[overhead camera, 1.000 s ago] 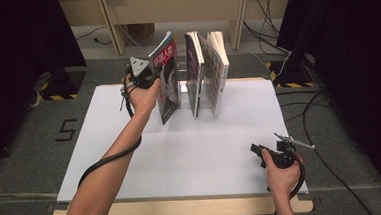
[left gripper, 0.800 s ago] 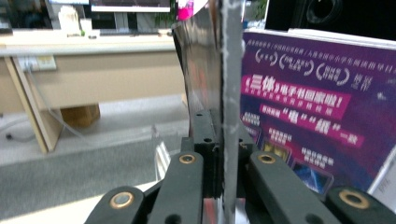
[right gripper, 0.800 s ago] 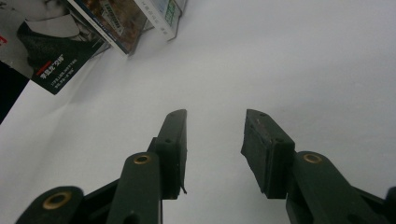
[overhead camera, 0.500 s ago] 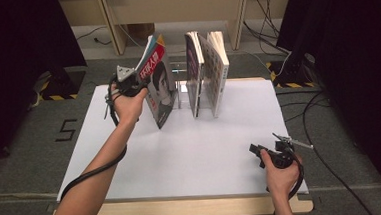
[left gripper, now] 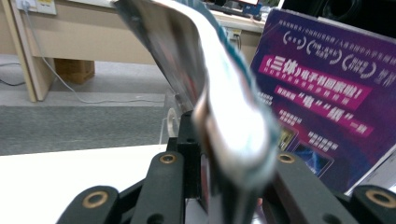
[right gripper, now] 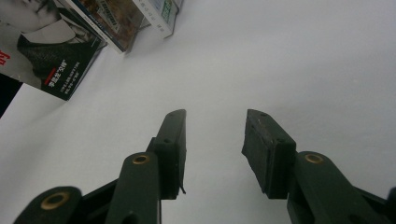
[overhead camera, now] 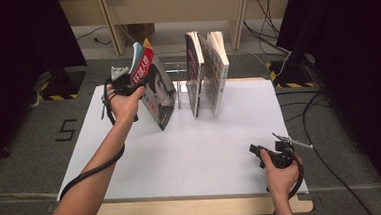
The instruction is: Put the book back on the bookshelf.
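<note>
A magazine-like book (overhead camera: pixel 160 97) with a red title and a face on its cover leans to the left, its bottom edge on the white tabletop (overhead camera: pixel 196 152). My left gripper (overhead camera: pixel 136 88) is at its upper left edge. In the left gripper view the book's blurred edge (left gripper: pixel 224 116) lies between the jaws of the left gripper (left gripper: pixel 229 163), which have just been opening; the pads look loose on it. Several books (overhead camera: pixel 206 74) stand upright in a clear rack (overhead camera: pixel 180 95) just to the right. My right gripper (overhead camera: pixel 255 151) rests open near the front right, its jaws (right gripper: pixel 212 140) bare over the table.
A purple book cover (left gripper: pixel 322 93) stands close behind the leaning book. The right gripper view shows the leaning book (right gripper: pixel 42 51) and the rack's books (right gripper: pixel 121 18) far off. Table legs, cables and dark curtains surround the table.
The left hand has pulled the book's top leftward, away from the rack, so it leans more steeply. The right hand has stayed put.
</note>
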Tool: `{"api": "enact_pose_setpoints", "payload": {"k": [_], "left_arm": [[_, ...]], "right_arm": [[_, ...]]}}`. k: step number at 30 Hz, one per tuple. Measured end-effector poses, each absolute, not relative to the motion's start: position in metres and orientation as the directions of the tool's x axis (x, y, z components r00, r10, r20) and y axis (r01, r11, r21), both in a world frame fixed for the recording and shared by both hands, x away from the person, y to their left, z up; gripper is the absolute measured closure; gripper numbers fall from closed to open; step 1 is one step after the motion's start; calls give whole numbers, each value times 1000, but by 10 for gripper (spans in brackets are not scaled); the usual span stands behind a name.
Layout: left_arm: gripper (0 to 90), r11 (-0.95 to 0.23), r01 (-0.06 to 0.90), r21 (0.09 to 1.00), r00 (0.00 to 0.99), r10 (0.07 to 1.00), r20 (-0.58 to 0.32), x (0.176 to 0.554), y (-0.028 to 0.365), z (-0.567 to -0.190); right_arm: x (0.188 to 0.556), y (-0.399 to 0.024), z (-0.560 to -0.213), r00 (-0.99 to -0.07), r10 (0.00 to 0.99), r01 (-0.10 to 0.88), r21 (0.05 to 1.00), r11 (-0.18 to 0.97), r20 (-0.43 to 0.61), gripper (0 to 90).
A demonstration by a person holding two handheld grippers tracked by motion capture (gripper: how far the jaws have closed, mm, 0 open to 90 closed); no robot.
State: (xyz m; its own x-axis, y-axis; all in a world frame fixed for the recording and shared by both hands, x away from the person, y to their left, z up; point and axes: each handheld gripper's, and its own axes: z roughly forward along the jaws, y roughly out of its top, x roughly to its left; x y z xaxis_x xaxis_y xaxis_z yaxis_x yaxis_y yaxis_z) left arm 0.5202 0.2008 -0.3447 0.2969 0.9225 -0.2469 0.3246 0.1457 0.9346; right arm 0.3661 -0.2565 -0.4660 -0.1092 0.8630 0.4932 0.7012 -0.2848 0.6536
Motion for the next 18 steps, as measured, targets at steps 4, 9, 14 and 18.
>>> {"api": "enact_pose_setpoints", "payload": {"k": [4, 9, 14, 18], "left_arm": [[797, 169, 329, 929, 314, 908, -277, 524, 197, -339], [833, 171, 345, 923, 315, 905, -286, 528, 186, -337], [836, 154, 358, 921, 336, 899, -281, 528, 177, -335], [842, 120, 369, 922, 343, 904, -255, 526, 170, -333]], "right_arm": [[367, -258, -466, -115, 869, 699, 660, -274, 482, 593], [367, -257, -465, -115, 863, 699, 658, -282, 492, 592], [367, -259, -466, -111, 862, 696, 658, -288, 494, 592], [367, -259, -466, -112, 862, 697, 658, -286, 494, 591]]}}
